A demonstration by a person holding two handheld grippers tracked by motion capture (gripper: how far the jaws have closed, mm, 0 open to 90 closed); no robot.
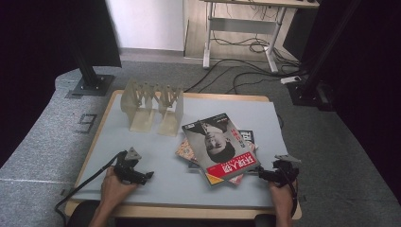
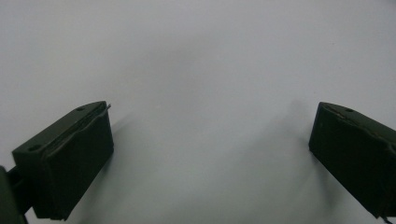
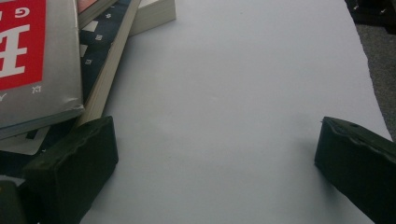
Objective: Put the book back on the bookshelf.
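I have the left gripper (image 1: 142, 176) resting low on the bare grey table (image 1: 156, 142), jaws wide apart with nothing between them. My right gripper (image 1: 263, 174) sits just beside the near right corner of the stack of magazines (image 1: 220, 149), jaws also spread and empty; one jaw is right at the stack's edge. The stack lies mid-table, right of the bookstand (image 1: 153, 106).

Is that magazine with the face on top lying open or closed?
Closed. The top magazine lies flat on the pile, its whole front cover facing up and no inside pages spread; the right gripper view shows its cover edge shut.
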